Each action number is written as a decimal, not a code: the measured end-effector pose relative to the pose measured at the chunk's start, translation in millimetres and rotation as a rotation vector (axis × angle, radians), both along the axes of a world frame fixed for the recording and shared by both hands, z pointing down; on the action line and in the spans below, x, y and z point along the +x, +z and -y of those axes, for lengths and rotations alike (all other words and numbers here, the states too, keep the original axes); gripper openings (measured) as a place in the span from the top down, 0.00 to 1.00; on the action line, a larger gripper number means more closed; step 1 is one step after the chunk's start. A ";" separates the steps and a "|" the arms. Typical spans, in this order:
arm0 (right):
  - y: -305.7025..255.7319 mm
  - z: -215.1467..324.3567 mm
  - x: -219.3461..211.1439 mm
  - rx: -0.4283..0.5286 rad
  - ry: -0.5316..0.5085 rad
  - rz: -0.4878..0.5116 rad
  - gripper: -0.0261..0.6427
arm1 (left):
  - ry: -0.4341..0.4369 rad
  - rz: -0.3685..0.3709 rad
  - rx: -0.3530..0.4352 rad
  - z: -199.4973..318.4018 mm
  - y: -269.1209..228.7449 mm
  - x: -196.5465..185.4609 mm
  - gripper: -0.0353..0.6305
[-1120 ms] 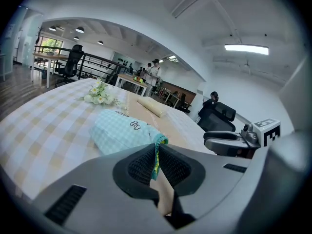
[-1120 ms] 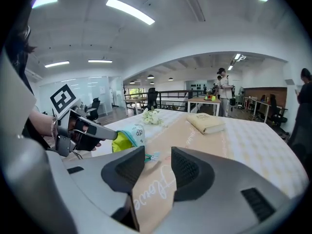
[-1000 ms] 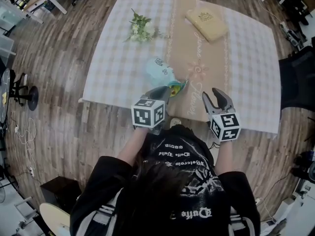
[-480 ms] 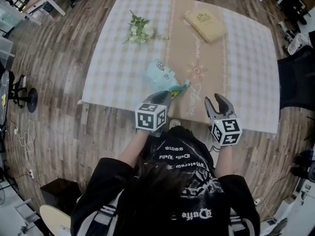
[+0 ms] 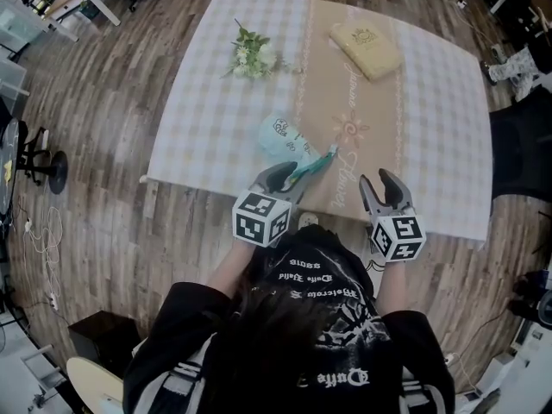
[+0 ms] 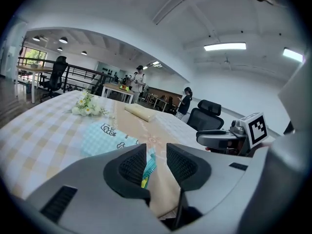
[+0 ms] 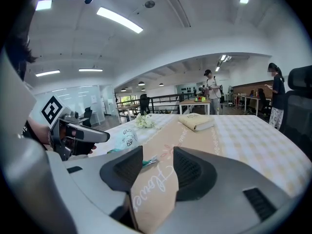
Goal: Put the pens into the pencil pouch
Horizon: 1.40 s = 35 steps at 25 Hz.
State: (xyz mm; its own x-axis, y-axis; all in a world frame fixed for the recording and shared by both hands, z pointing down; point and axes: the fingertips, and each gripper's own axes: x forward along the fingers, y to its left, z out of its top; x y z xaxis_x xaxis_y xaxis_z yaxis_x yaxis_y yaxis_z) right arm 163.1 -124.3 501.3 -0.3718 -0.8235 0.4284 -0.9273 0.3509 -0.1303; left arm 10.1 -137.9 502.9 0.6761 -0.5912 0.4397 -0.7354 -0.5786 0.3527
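Observation:
The light blue pencil pouch (image 5: 278, 134) lies on the table's near middle, its teal zipper end (image 5: 314, 164) stretched out onto the tan runner (image 5: 349, 102). My left gripper (image 5: 283, 174) is right behind that end; its jaws have just been opening and stand apart, off the pouch. In the left gripper view the teal end (image 6: 147, 165), with a yellow-green tip at it, shows in the gap of the left gripper (image 6: 156, 150), untouched. My right gripper (image 5: 380, 182) hovers at the table's front edge; its jaws have just opened further and hold nothing (image 7: 157, 155).
A small bunch of white flowers (image 5: 250, 54) lies at the far left of the checkered cloth (image 5: 207, 102). A cream-yellow flat pouch (image 5: 366, 43) rests on the runner's far end. A black office chair (image 5: 522, 145) stands right of the table. People stand far off.
The left jaws, shut on the pouch's teal end before, have opened and let it go. The left gripper has drawn back slightly toward me. The right gripper stays put.

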 end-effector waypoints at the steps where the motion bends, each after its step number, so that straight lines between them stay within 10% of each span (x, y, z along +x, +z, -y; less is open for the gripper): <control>1: -0.8 -0.2 -1.7 0.004 0.000 0.000 0.65 | -0.004 -0.001 0.017 -0.5 -5.0 -3.4 0.74; 10: -17.9 0.3 -2.4 0.093 0.060 -0.020 0.66 | -0.090 0.073 0.263 -1.2 -42.9 -54.7 0.76; 21: -29.7 0.8 -13.2 0.152 0.091 -0.077 0.94 | -0.210 0.049 0.294 5.1 -53.8 -92.2 0.92; 35: -31.7 7.2 -31.1 0.161 0.090 -0.099 0.95 | -0.179 0.050 0.285 7.2 -52.8 -97.2 0.92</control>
State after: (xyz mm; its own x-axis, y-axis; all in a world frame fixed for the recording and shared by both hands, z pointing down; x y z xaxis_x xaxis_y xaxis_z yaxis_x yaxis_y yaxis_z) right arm 132.0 -131.5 469.7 -0.2560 -0.9125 0.3191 -0.9615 0.2746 0.0138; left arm -87.1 -145.0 450.1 0.5321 -0.8027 0.2694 -0.8466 -0.5087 0.1565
